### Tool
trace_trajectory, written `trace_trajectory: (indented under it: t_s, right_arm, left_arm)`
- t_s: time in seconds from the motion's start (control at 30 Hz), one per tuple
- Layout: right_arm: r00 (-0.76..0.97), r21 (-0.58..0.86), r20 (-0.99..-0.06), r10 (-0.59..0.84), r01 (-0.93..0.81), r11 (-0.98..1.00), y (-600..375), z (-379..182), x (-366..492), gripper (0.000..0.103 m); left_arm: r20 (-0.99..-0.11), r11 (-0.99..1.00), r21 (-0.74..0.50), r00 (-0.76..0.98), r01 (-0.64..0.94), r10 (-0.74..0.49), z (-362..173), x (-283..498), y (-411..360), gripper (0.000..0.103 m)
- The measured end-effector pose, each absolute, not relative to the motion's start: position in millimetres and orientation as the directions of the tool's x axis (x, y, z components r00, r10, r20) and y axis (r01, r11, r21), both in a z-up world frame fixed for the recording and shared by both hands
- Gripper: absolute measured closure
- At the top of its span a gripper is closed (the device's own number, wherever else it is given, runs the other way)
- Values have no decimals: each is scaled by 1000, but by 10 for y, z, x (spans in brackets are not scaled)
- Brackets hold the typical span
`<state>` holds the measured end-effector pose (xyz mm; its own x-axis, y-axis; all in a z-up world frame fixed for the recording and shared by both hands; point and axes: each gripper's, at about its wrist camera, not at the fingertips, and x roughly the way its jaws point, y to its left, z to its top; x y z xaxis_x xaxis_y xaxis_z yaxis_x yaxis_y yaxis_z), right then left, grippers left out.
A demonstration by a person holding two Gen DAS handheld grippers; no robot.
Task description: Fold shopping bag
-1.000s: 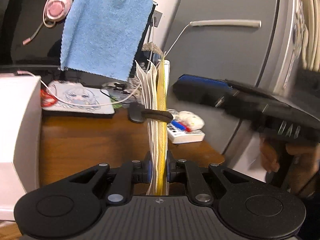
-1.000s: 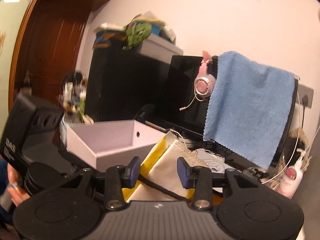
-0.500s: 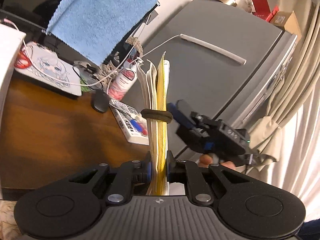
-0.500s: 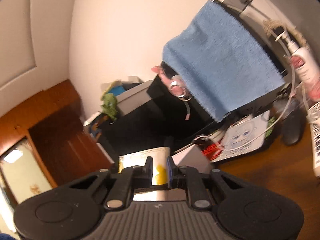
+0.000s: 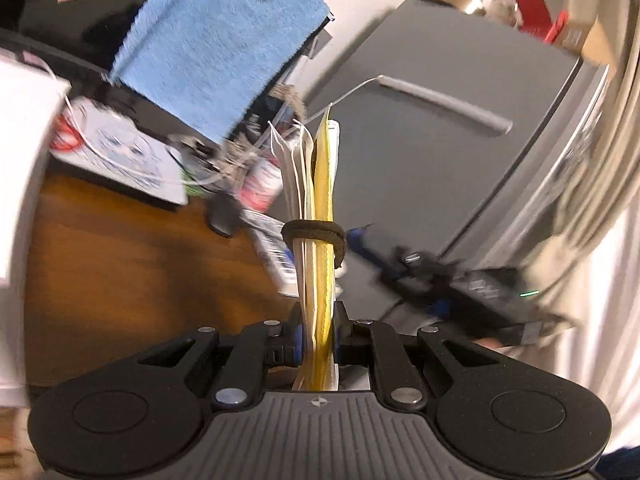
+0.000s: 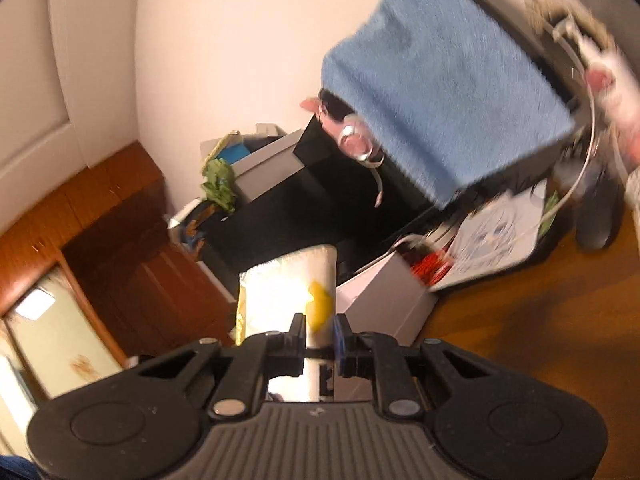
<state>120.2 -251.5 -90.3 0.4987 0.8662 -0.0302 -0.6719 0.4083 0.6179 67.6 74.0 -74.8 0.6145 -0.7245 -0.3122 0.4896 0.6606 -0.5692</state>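
The folded shopping bag (image 5: 320, 216), in white and yellow layers, stands edge-on in the left wrist view with a dark cord handle (image 5: 314, 236) looped around it. My left gripper (image 5: 318, 334) is shut on its lower edge. My right gripper (image 5: 404, 268), blurred, sits just right of the cord loop. In the right wrist view the bag (image 6: 292, 284) shows as a white panel with a yellow patch. My right gripper (image 6: 319, 332) has its jaws drawn close on the bag's near edge, and a dark cord crosses between the fingers. Both hold the bag in the air above the desk.
Below lies a brown wooden desk (image 5: 120, 256) with a white box (image 5: 20, 160), a printed mouse pad (image 5: 120, 148), a dark mouse (image 5: 224, 216) and a card box. A blue towel (image 5: 216, 40) hangs over a black monitor, pink headphones (image 6: 352, 140) beside it. A grey fridge (image 5: 440, 140) stands right.
A second ago my right gripper was open around the bag's cord; its jaws have since shut. Both cameras have tilted, and the right gripper now sits lower right of the bag.
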Motion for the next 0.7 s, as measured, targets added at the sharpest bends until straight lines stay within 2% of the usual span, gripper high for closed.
trace_trajectory:
  t_s: [0.13, 0.33, 0.53, 0.7]
  right_arm:
    - [560, 372, -115, 820, -741, 559, -2241, -540, 884, 86]
    - [627, -16, -184, 757, -772, 636, -1676, -272, 481, 73]
    - [700, -200, -247, 670, -713, 672, -1375, -239, 394, 68]
    - [681, -204, -281, 676, -730, 652, -1333, -265, 385, 68]
  left_arm:
    - [-377, 757, -452, 668, 472, -642, -724, 623, 555, 91]
    - [-415, 842, -299, 734, 448, -538, -734, 523, 366, 91]
    - [-418, 881, -223, 776, 417, -473, -723, 460, 343, 91]
    - [-419, 885, -216, 779, 413, -466, -728, 451, 343, 91]
